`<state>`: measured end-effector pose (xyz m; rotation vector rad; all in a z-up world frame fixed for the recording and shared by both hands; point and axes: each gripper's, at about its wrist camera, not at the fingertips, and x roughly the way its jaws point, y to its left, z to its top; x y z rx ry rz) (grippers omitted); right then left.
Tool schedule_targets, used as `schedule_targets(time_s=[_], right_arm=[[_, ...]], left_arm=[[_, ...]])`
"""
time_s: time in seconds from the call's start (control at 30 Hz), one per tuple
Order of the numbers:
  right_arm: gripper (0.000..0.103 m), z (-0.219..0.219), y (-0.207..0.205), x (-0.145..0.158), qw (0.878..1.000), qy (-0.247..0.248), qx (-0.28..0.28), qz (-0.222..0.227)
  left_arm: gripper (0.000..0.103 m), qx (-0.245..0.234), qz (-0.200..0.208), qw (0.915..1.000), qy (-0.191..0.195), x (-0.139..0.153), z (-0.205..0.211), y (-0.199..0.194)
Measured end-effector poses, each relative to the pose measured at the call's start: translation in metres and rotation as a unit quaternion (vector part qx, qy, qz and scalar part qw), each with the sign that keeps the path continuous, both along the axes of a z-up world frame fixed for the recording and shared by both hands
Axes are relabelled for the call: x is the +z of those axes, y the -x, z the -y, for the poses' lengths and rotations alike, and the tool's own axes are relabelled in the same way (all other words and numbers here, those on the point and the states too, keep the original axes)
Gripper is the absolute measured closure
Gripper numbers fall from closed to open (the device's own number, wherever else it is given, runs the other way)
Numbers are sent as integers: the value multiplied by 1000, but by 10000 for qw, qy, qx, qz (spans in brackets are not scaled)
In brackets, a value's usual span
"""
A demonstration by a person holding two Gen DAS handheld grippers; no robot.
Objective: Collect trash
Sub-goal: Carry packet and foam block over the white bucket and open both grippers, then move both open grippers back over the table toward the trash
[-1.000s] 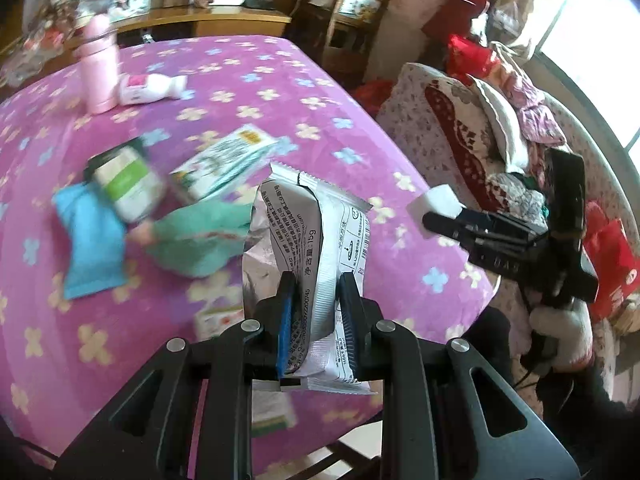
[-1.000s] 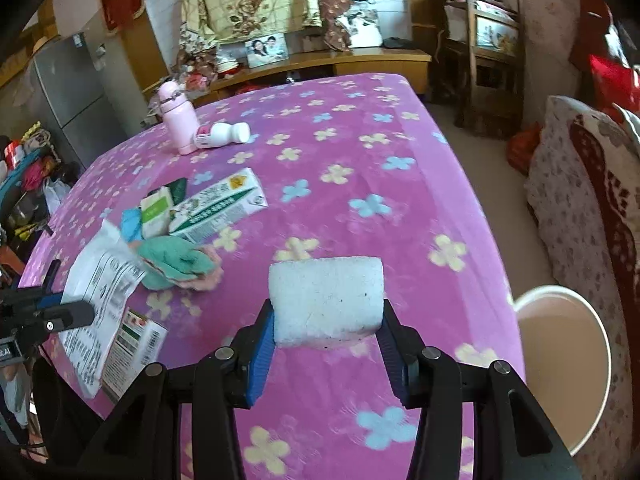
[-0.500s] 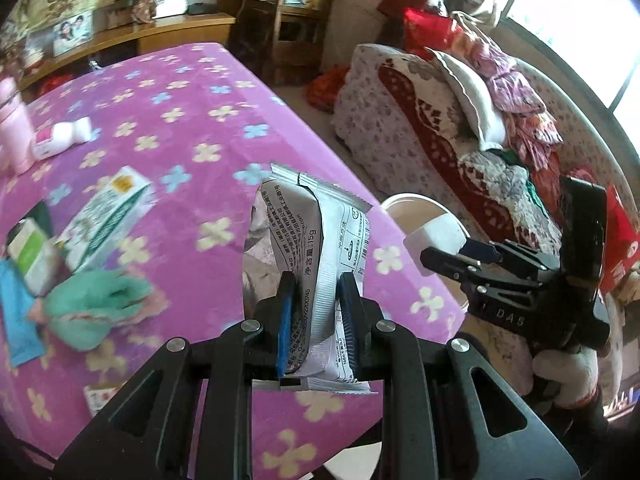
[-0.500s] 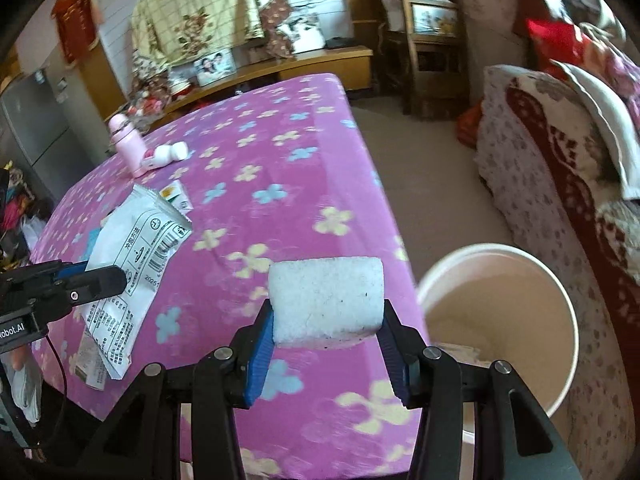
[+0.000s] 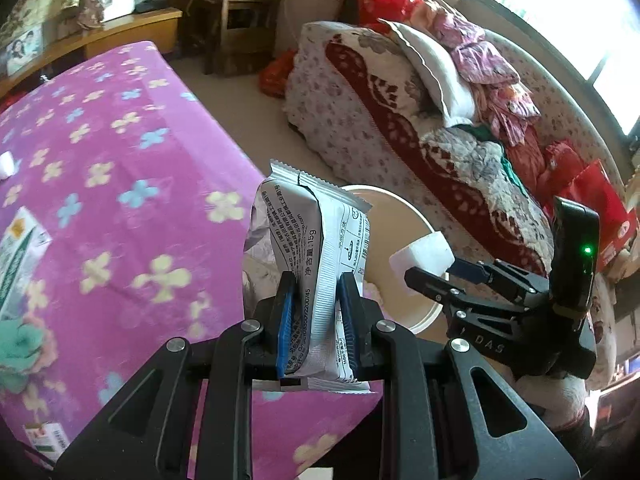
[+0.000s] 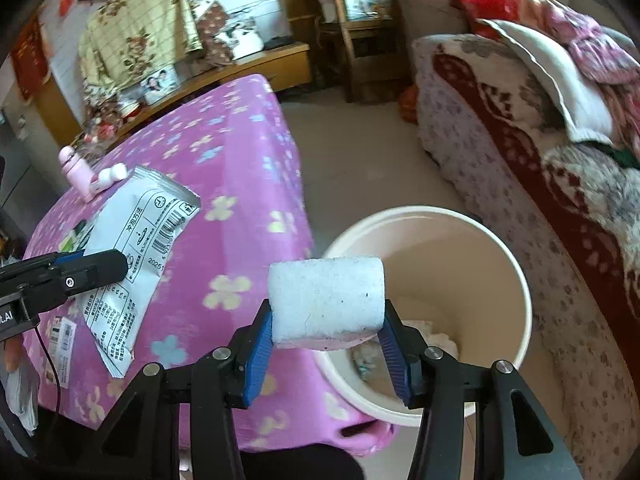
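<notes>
Now the foam block (image 6: 326, 302), pinched by the right gripper (image 6: 326, 344), hangs over the bin (image 6: 516, 280) instead of the tabletop (image 6: 224, 184); the left gripper (image 5: 316, 320) pinches a wrapper (image 5: 308, 248) near the tabletop's corner, sofa (image 5: 400, 120) beyond.

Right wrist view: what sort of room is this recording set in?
Most likely a lived-in home living room: a sofa piled with a pillow and clothes, a table under a purple flowered cloth, and a wooden sideboard with framed photos. A cream bin stands beside the table.
</notes>
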<state>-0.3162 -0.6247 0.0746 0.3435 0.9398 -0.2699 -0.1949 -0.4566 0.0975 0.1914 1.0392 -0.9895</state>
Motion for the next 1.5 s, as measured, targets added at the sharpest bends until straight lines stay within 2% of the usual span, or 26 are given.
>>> schedule_targets(time_s=[0.37,0.7,0.8,0.9,0.97,1.0,1.5], right_arm=[[52,52,25,-23,9984,-106,-527,-162],[52,77,36,-42,9965,-238,-757,-270],[48,82,38,-45,9958,-268,-833,-264],[42,87,39,-45,9950,-281,-935,-227],[28,90,40,-46,9942,-346,-1002,-202],[28,91,41,-46,9939,-379,-1024,-180],[28,76,37,-45,9949,-406,-889,-266]], left_arm=[[83,-235,-215,9995,31,-16,64,7],[83,-332,-176,9993,-36,-25,90,12],[82,-308,-218,9993,55,-25,93,11],[68,-326,-271,9990,124,-25,95,9],[54,-300,-213,9992,125,-25,94,9],[53,-293,-197,9993,137,-25,93,9],[52,-34,-19,10000,-49,-23,67,6]])
